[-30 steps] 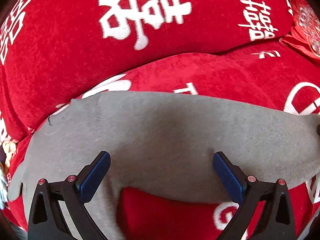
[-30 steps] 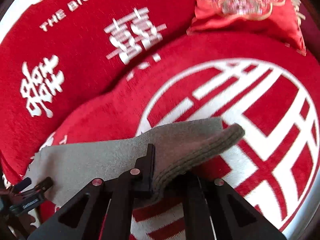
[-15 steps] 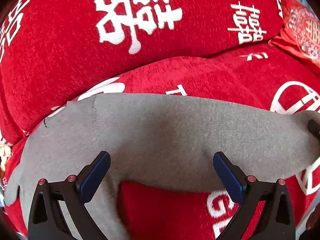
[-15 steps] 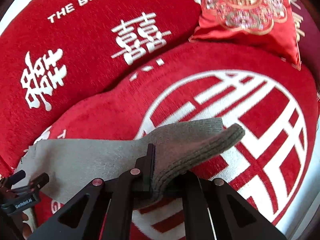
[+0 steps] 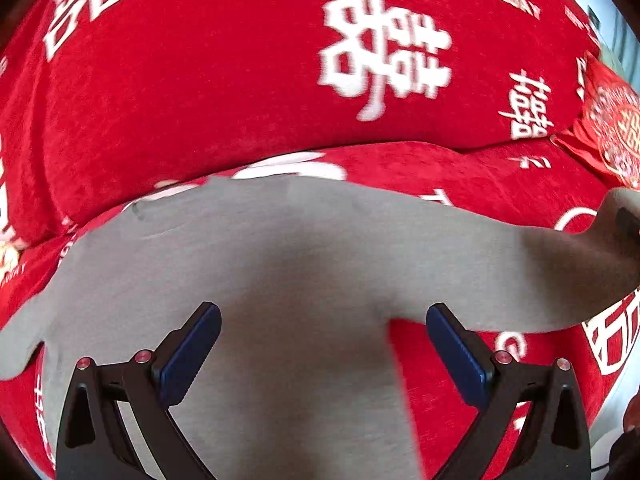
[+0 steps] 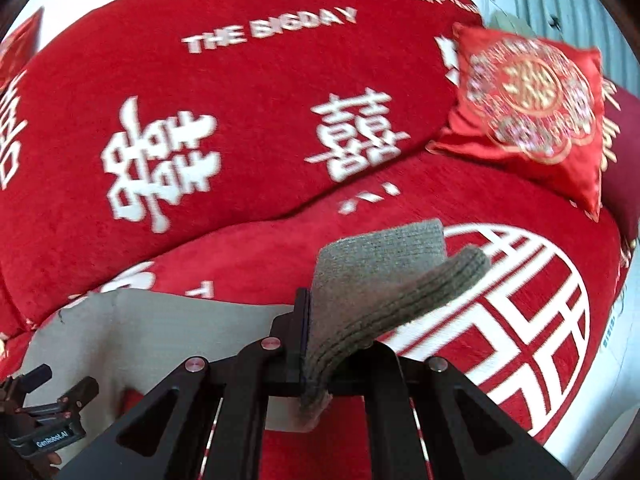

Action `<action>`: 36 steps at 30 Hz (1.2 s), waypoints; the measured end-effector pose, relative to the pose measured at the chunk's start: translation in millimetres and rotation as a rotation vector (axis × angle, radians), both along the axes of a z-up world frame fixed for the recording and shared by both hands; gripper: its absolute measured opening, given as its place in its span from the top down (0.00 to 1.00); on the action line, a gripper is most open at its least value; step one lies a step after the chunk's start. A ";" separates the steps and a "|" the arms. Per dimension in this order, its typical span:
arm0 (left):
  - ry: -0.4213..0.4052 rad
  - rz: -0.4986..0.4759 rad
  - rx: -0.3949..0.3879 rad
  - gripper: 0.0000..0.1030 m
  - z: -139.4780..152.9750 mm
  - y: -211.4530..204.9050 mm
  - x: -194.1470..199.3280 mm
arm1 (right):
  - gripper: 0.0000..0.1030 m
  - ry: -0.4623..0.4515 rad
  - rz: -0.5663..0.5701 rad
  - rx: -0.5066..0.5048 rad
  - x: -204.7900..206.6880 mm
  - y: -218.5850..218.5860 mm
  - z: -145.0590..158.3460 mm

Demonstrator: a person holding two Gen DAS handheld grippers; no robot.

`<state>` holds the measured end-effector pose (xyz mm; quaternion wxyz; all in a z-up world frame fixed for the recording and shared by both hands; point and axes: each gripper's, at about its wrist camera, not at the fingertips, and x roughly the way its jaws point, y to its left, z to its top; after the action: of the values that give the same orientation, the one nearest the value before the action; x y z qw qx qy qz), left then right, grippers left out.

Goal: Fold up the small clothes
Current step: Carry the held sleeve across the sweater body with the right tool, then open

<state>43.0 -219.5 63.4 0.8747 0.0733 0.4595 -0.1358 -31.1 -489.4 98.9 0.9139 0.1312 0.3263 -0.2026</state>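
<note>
Now lifted: ribbed cuff (image 6: 400,280) of the grey garment (image 5: 280,264) sits higher above the sofa seat (image 6: 248,264) than a second ago, raised clear of the seat's round white emblem (image 6: 532,308). Right hand-held gripper (image 6: 316,344) fully closed, pinching the cuff, fabric bunched between the pads. Left hand-held gripper (image 5: 320,352) wide open, holding nothing, blue pads (image 5: 192,356) hovering over the garment body; shifted sideways over the garment since the earlier frames, so more grey under the pads now. Garment otherwise spread flat on the seat, just in front of the sofa back (image 5: 200,100), sleeve stretched out toward the right gripper. Probably start of a sleeve fold: sleeve picked up, not yet laid over the body. Left likely free to pin or grab next.

Writing: "THE BIGDAY" in white on the sofa back, plus large white double-happiness characters. "GenRobot.AI" label on the left gripper, seen in the right wrist view. Embroidered red cushion (image 6: 532,112) at the far end of the sofa back, gold pattern, not legible.
</note>
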 end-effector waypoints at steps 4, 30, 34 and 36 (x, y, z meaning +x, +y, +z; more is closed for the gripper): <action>0.016 0.042 0.000 0.00 -5.3 42.9 3.3 | 0.94 -0.012 0.060 -0.025 19.7 48.9 14.7; 0.112 0.410 -0.102 0.00 -33.4 304.3 17.2 | 0.94 0.077 0.507 -0.163 118.2 396.5 -5.9; 0.114 0.459 -0.137 0.00 -37.4 330.1 11.3 | 0.94 0.126 0.546 -0.177 130.3 431.8 -28.4; 0.115 0.477 -0.145 0.00 -38.9 339.6 7.2 | 0.94 0.149 0.557 -0.181 134.7 444.2 -39.3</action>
<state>50.2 120.1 24.4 0.8575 -0.1080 0.5017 0.0376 103.6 -45.3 59.6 0.9157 -0.0604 0.3968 0.0187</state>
